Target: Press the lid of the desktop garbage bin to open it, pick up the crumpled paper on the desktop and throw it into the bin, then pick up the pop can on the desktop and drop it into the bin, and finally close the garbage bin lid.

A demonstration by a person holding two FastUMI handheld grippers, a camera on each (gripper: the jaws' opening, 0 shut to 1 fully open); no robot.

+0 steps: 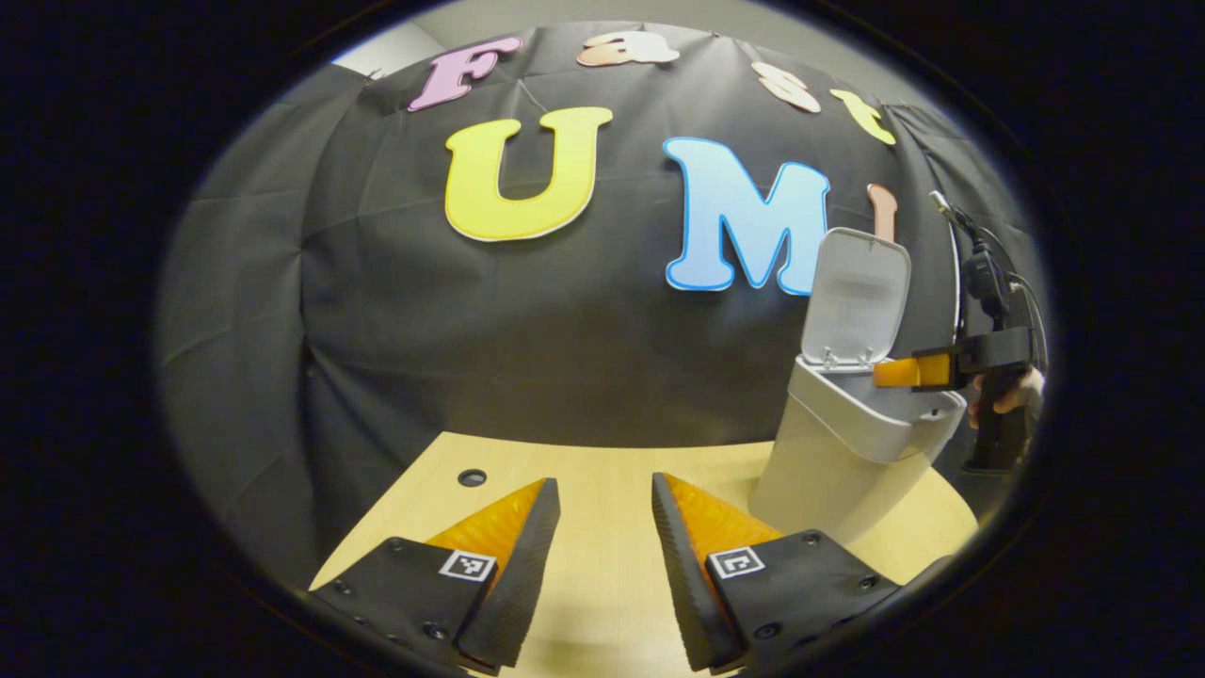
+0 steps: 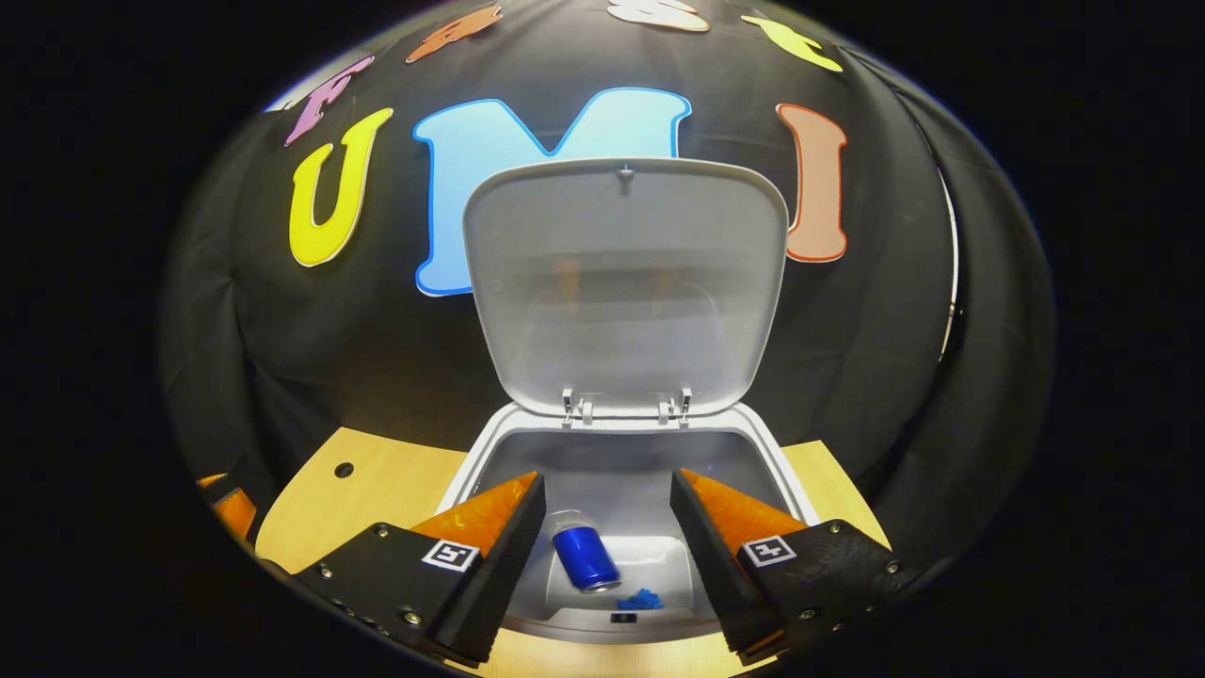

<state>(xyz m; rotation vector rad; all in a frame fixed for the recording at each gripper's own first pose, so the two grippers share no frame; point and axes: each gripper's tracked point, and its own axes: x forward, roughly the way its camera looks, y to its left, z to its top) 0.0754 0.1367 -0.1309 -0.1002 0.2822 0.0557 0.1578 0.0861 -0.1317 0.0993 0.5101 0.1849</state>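
Observation:
A white desktop bin (image 1: 847,461) stands at the right of the wooden table, its lid (image 1: 855,297) raised upright. In the right gripper view I look down into the bin (image 2: 508,443) under its lifted lid (image 2: 626,282). A blue pop can (image 2: 585,557) lies on its side at the bottom, with a small blue crumpled paper (image 2: 640,599) beside it. My right gripper (image 2: 607,499) hangs open above the bin's mouth, nothing between its fingers. From the left gripper view, the right gripper (image 1: 908,372) reaches over the bin's rim. My left gripper (image 1: 605,504) stands open low over the table.
The wooden table (image 1: 602,471) has a small round hole (image 1: 472,477) near its back left. Black cloth closes the booth behind it. A hand (image 1: 1012,395) holds the right gripper's handle beyond the bin, with cables rising above it.

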